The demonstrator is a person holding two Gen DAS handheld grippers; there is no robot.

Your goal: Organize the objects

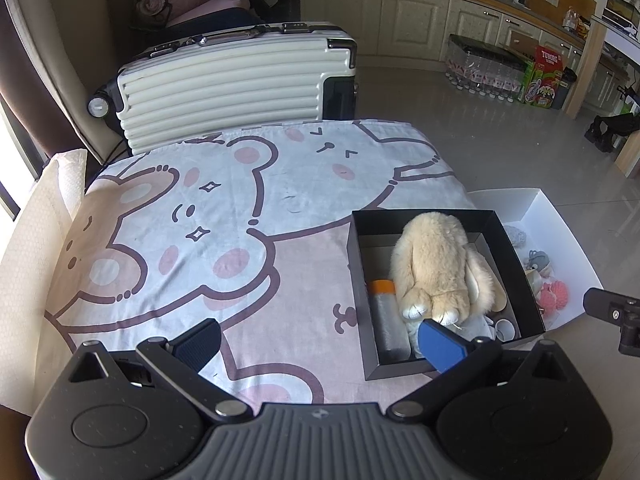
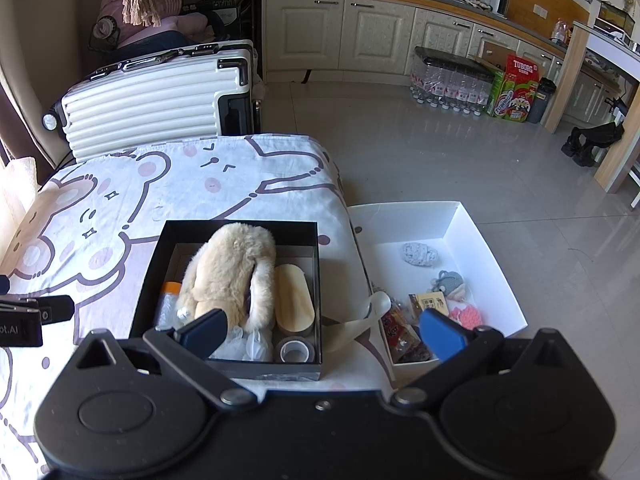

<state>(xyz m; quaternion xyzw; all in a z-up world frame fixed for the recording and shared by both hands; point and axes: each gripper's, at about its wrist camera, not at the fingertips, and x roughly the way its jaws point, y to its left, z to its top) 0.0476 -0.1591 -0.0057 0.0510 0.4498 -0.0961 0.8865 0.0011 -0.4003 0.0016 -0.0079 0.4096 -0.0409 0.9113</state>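
Note:
A black box sits on the bear-print blanket. In it lie a cream plush rabbit, an orange-capped bottle, a beige oval case, a tape roll and clear wrapped items. A white tray to its right holds small knitted toys, a pink one and snack packets. A white spoon lies between box and tray. My left gripper is open and empty, left of the box. My right gripper is open and empty above the box's near right corner.
A white ribbed suitcase stands behind the blanket-covered surface. A white cushion lies at the left edge. Bottled water packs and a red-green carton stand by the cabinets on the tiled floor.

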